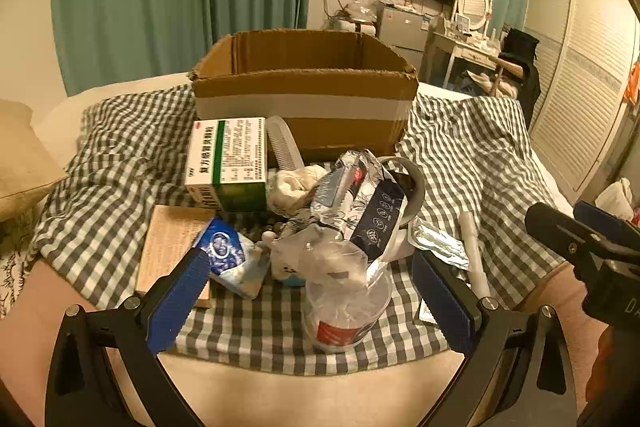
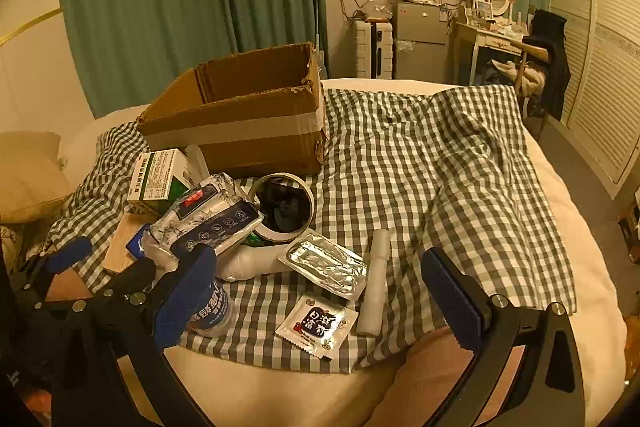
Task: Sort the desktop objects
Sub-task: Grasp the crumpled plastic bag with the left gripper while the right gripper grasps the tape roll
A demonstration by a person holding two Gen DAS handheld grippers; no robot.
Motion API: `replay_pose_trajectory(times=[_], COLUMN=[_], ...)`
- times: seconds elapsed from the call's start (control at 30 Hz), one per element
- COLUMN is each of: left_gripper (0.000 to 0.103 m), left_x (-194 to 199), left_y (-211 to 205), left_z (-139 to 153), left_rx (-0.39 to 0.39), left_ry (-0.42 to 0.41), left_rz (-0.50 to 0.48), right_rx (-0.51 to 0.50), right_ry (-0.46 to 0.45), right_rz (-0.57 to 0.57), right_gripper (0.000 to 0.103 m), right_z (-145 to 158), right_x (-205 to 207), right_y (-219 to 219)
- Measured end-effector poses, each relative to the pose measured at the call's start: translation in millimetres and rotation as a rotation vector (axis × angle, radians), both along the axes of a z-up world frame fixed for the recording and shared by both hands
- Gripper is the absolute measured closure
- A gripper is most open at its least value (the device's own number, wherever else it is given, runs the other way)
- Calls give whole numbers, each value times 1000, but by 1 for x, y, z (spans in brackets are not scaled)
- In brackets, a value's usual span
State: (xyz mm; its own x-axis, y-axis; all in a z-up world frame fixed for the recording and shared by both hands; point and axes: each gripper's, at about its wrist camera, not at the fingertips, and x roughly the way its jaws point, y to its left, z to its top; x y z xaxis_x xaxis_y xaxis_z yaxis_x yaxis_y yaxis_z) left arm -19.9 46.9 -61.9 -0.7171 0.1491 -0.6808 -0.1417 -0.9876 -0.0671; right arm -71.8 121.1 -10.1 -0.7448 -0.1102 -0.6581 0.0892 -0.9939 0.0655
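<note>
An open cardboard box (image 1: 304, 87) (image 2: 240, 111) stands at the back of a checked cloth (image 1: 120, 147) (image 2: 440, 147). In front of it lies a heap: a green-and-white medicine box (image 1: 228, 163) (image 2: 160, 179), a silver floral pouch (image 1: 360, 203) (image 2: 212, 219), a tape roll (image 1: 404, 183) (image 2: 284, 207), a blue tissue pack (image 1: 228, 255). My left gripper (image 1: 312, 299) (image 2: 106, 265) is open, and a clear plastic bottle (image 1: 344, 303) (image 2: 212, 311) lies between its fingers, untouched. My right gripper (image 2: 320, 295) (image 1: 558, 211) is open over a small sachet (image 2: 316, 323).
A foil packet (image 2: 324, 263) (image 1: 440, 243), a white tube (image 2: 376, 283) (image 1: 476, 255), a comb (image 1: 282, 143) and a wooden block (image 1: 172, 247) also lie on the cloth. The right half of the cloth is bare. The bed's edge runs just below both grippers.
</note>
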Motion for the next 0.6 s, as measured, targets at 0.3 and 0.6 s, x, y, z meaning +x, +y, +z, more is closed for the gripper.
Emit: replay_pose_trajectory(times=[0.3,0.6], left_gripper=[0,24], left_x=[-33,-67], left_y=[20,33], left_z=[-22,-46], left_rx=[-1,3], left_ry=[-38,-100], left_rz=[-51,-117], right_rx=[-20,-19], right_ry=[-6,-46], right_rz=[-2,2], right_gripper=[0,0], right_z=[-10,-29], right_x=[-23,-44], right_y=[7,12])
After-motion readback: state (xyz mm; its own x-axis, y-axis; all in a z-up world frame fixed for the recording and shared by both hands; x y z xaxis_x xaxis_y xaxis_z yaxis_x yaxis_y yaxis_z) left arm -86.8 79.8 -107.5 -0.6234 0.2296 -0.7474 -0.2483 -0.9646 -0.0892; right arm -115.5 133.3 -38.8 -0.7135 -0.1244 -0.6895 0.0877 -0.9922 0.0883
